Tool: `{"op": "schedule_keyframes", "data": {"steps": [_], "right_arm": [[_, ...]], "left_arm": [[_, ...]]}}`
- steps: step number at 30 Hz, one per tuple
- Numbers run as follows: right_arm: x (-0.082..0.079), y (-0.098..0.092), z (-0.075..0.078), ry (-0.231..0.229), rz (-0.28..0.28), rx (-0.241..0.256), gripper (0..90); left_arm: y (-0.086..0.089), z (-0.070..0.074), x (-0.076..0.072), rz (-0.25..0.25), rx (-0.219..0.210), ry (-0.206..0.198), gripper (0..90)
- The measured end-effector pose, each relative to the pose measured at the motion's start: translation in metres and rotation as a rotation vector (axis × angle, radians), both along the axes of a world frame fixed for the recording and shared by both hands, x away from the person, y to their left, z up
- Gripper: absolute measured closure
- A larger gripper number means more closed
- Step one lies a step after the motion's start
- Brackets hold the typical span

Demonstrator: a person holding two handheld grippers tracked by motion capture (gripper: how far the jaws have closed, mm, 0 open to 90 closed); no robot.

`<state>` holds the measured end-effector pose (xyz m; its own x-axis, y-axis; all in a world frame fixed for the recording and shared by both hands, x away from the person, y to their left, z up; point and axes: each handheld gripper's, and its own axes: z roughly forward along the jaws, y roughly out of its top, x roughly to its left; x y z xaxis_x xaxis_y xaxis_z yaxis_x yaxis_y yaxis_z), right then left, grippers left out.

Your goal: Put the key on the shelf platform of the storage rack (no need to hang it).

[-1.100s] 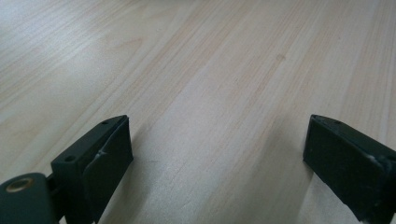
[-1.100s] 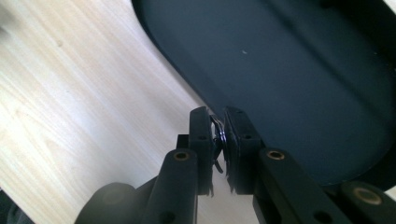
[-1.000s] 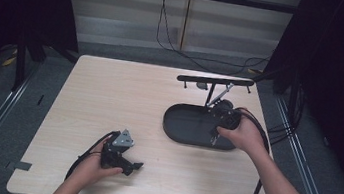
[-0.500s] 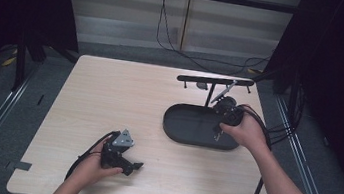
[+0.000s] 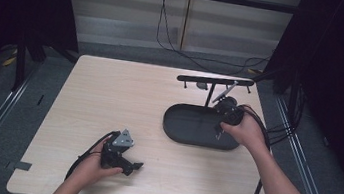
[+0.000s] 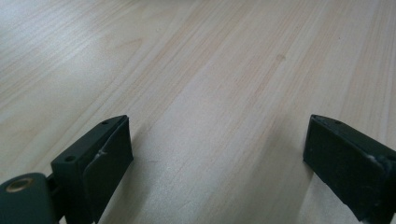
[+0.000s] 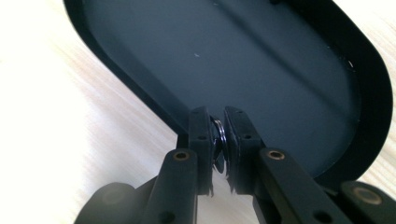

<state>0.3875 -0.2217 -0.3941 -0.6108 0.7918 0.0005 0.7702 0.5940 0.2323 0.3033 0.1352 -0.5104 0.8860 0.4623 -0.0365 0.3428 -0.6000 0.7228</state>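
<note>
- Over the near rim of the black oval tray (image 7: pixel 373 93), the right gripper (image 7: pixel 219 135) was clenched on a small metal ring (image 7: pixel 219 133), the ring standing on edge between the two pads.
- From the high view, that right gripper (image 5: pixel 228 115) sat at the tray's (image 5: pixel 176 128) right end, beside a black T-shaped stand (image 5: pixel 210 89) with short pegs under its crossbar.
- Near the front left of the wooden table (image 5: pixel 110 94), the left gripper (image 5: pixel 124 159) rested low with its jaws spread wide, nothing between them but bare wood (image 6: pixel 215 93).
- The likely risk was the ring slipping: it was thin, held by only a narrow part of its edge, and any tilt or easing of the squeeze could drop it.
- If the ring was meant for a peg, a small misalignment could knock it off and send it rolling across the tray.
</note>
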Motion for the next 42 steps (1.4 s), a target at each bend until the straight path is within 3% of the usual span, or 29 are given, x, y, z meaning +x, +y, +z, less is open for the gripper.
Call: {"op": "schedule_keyframes", "data": {"steps": [25, 32, 39, 42], "right_arm": [[0.007, -0.001, -0.020, 0.000, -0.022, -0.022, 82.1], [0.009, -0.001, -0.024, -0.028, -0.030, -0.019, 82.1], [0.011, -0.002, -0.029, -0.018, -0.037, -0.022, 82.1], [0.011, -0.002, -0.031, -0.044, -0.034, -0.038, 82.0]], "left_arm": [[0.000, 0.000, 0.000, -0.003, 0.004, -0.002, 7.6], [0.000, 0.000, 0.000, -0.003, 0.002, -0.003, 7.6], [0.001, 0.001, 0.000, -0.010, 0.016, -0.004, 7.6], [0.001, 0.001, 0.000, -0.010, 0.016, -0.004, 7.5]]}}
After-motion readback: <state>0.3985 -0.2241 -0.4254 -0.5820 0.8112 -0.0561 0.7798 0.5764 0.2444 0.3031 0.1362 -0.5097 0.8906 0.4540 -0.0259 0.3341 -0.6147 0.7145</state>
